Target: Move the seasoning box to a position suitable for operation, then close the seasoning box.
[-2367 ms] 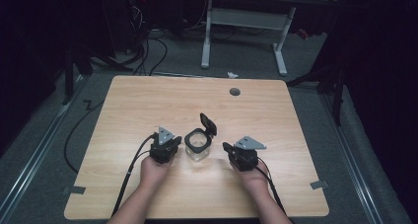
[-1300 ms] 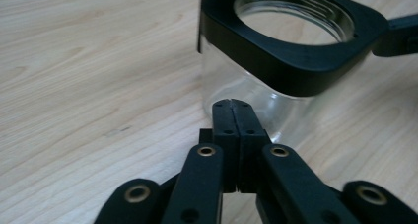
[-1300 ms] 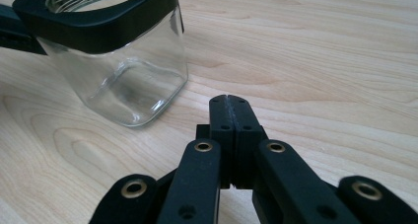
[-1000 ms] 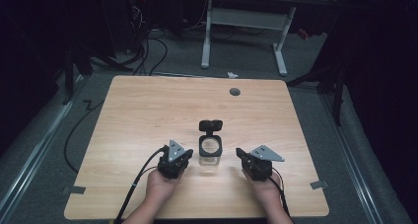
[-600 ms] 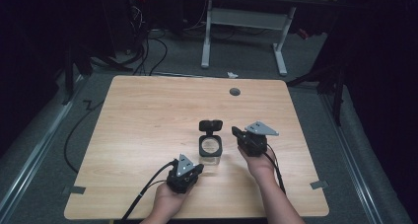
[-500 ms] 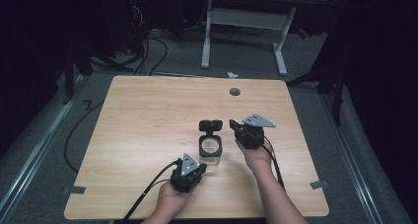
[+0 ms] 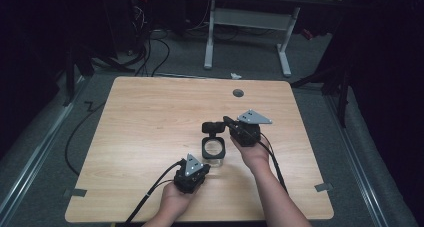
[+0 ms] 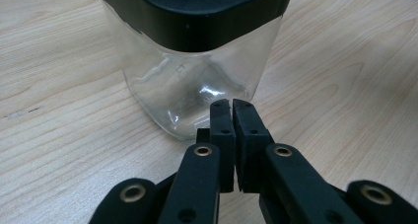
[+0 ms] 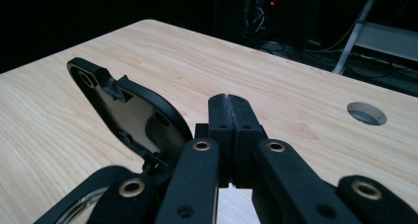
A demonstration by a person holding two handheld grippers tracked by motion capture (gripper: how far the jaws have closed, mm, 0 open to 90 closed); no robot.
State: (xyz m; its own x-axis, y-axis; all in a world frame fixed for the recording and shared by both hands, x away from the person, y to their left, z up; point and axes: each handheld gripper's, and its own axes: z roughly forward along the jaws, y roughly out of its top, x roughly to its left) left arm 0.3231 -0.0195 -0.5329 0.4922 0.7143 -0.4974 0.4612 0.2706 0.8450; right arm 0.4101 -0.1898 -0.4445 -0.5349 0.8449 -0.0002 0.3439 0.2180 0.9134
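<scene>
Near the table's [image 7: 140, 117] front edge, left gripper [image 7: 191, 173] with jaws pressed together, empty, aimed at clear jar [image 7: 213, 152] just ahead. Beside the jar's raised black lid [image 7: 213, 127], right gripper [image 7: 235, 128], likewise closed, empty.

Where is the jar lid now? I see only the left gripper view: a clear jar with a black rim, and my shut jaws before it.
Observer: The lid is flipped open and stands up on its hinge at the far side of the jar, seen in the right gripper view.
Operator: Is the right gripper holding that lid?
Observer: No. The right gripper is shut on nothing, right beside the lid.
Operator: Is the jar in the middle of the table?
Observer: In the high view it stands right of centre on the table, between the right gripper and the left gripper.
</scene>
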